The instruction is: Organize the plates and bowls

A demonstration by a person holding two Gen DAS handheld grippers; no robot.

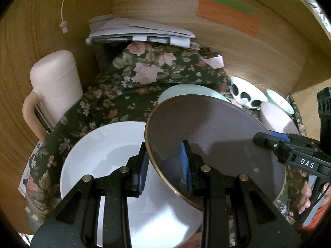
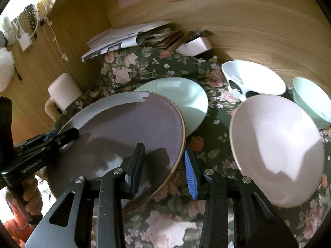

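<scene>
A grey-purple plate (image 1: 217,136) with a gold rim is held tilted above a large white plate (image 1: 107,155). My left gripper (image 1: 165,165) is shut on the grey plate's near rim. My right gripper (image 2: 163,165) straddles the plate's right rim (image 2: 132,128), one finger (image 2: 135,161) above and one below, jaws apart. It shows in the left wrist view (image 1: 266,139) at the plate's far right edge. A mint plate (image 2: 182,101) lies behind on the floral cloth (image 2: 144,66). A pink bowl (image 2: 275,144), a white spotted bowl (image 2: 252,80) and a mint bowl (image 2: 312,101) stand to the right.
A pink lidded mug (image 1: 55,86) stands at the left against the wooden wall. A stack of papers (image 1: 140,33) and a small white box (image 2: 194,45) lie at the back. Wooden walls (image 2: 248,31) close in the back and sides.
</scene>
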